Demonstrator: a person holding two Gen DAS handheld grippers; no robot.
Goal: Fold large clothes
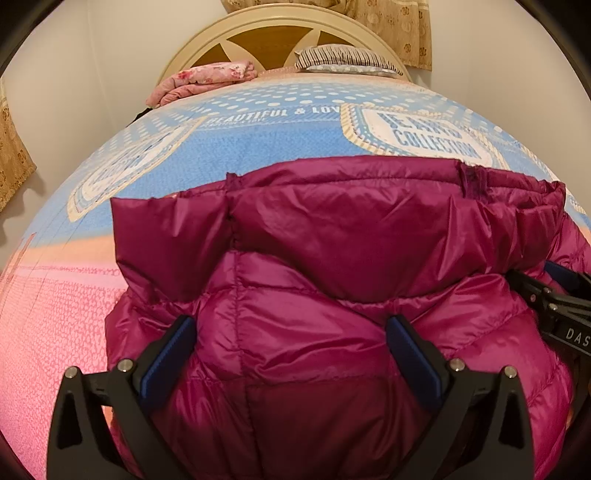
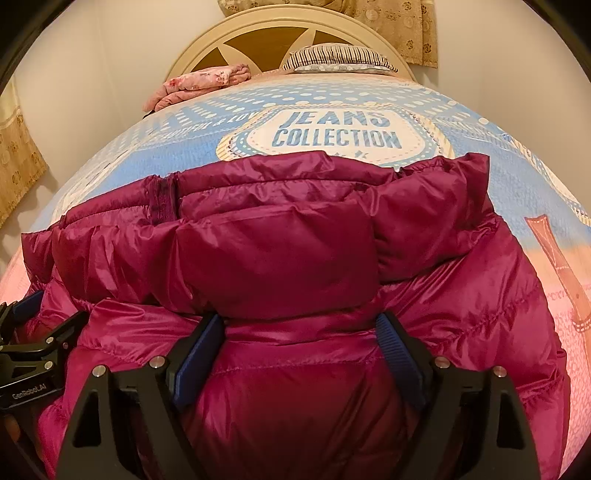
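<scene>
A magenta quilted puffer jacket (image 1: pixel 332 229) lies on the bed, its hood (image 2: pixel 266 236) folded over the body toward me. My left gripper (image 1: pixel 291 325) points down at its near part with the jaws wide apart. The padded body swells up between the blue pads (image 1: pixel 173 354) and brushes them. My right gripper (image 2: pixel 301 317) stands just as wide over the jacket (image 2: pixel 295 387) below the hood roll, with the padding bulging between its fingers. Each gripper shows in the other's view, the right gripper (image 1: pixel 554 306) at the right edge and the left gripper (image 2: pixel 33 343) at the left edge.
The bed sheet (image 1: pixel 258 140) is blue and pink with "JEANS COLLECTION" print (image 2: pixel 336 134). A folded pink floral blanket (image 1: pixel 207 79) and a striped pillow (image 2: pixel 336 59) lie by the rounded headboard (image 2: pixel 266 33). Patterned curtains (image 1: pixel 14 147) hang at the left and at the top.
</scene>
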